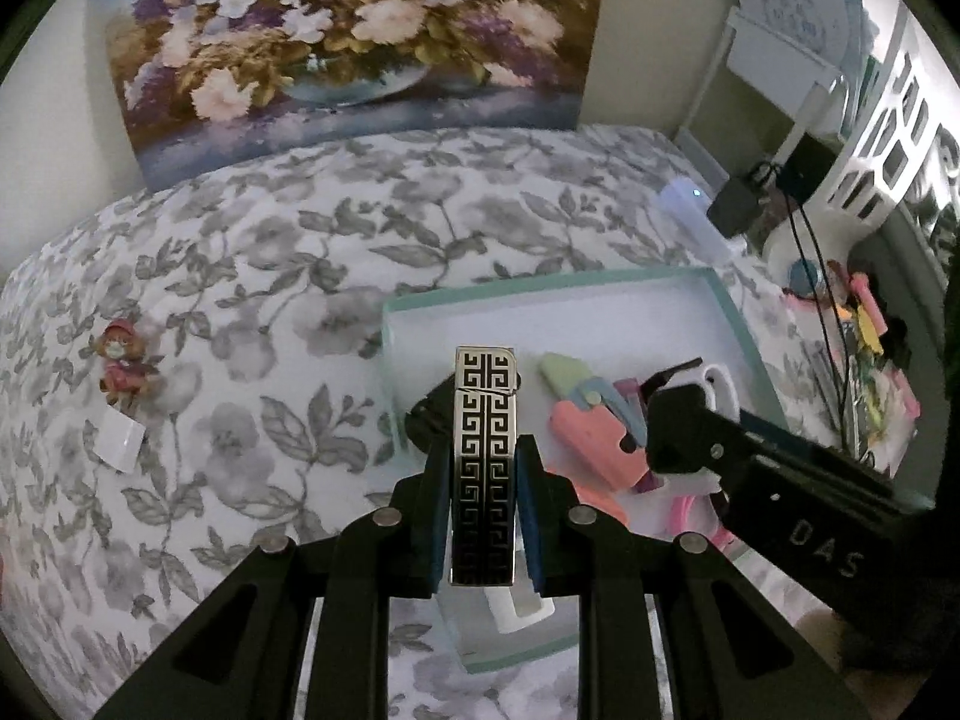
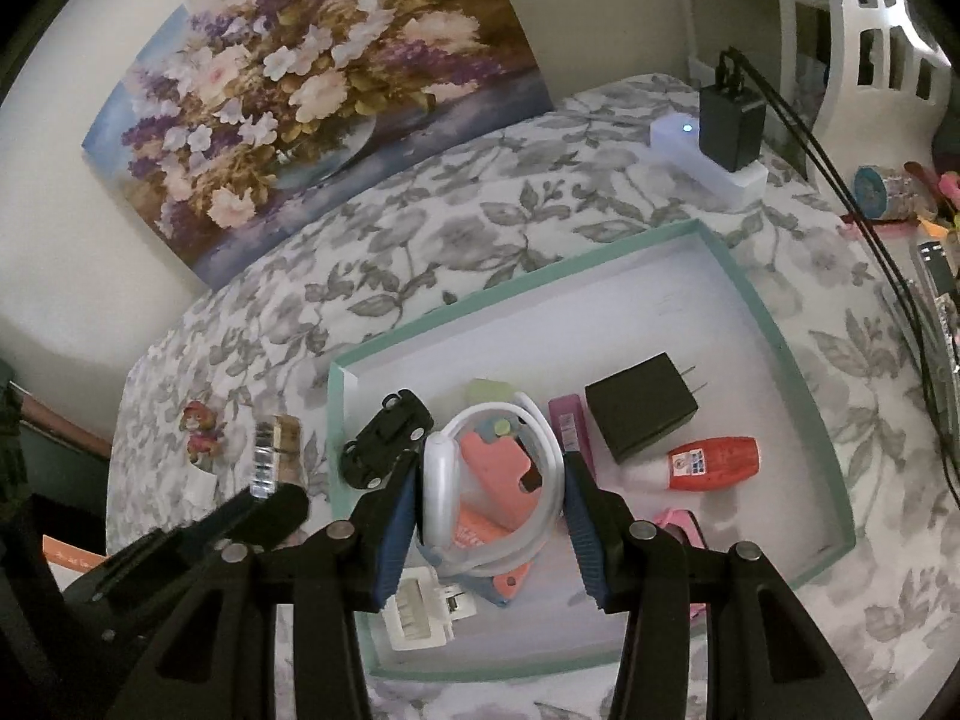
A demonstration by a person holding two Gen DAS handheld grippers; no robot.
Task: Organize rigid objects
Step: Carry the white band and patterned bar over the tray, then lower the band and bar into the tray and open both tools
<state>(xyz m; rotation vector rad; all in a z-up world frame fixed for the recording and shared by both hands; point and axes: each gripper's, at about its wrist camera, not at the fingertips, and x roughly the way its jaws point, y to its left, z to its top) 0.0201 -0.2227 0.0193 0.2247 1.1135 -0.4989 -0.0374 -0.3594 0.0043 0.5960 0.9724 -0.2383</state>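
Note:
My left gripper (image 1: 483,480) is shut on a silver and black patterned lighter (image 1: 485,444), held upright above the left edge of the teal-rimmed tray (image 1: 540,291). My right gripper (image 2: 489,480) is shut on a white ring-shaped object (image 2: 498,480) and holds it above the tray (image 2: 774,324). Under it in the tray lie a coral pink item (image 2: 501,474), a black toy car (image 2: 384,441), a black charger block (image 2: 639,414), a red and white bottle (image 2: 708,462) and a white plug (image 2: 420,609). The right gripper also shows in the left wrist view (image 1: 678,414).
A small figurine (image 1: 120,360) and a white block (image 1: 120,438) lie on the floral cloth left of the tray. A white power strip (image 2: 708,156) with a black adapter and cables stands at the back right. A flower painting (image 1: 336,42) leans on the wall. Clutter fills the right edge.

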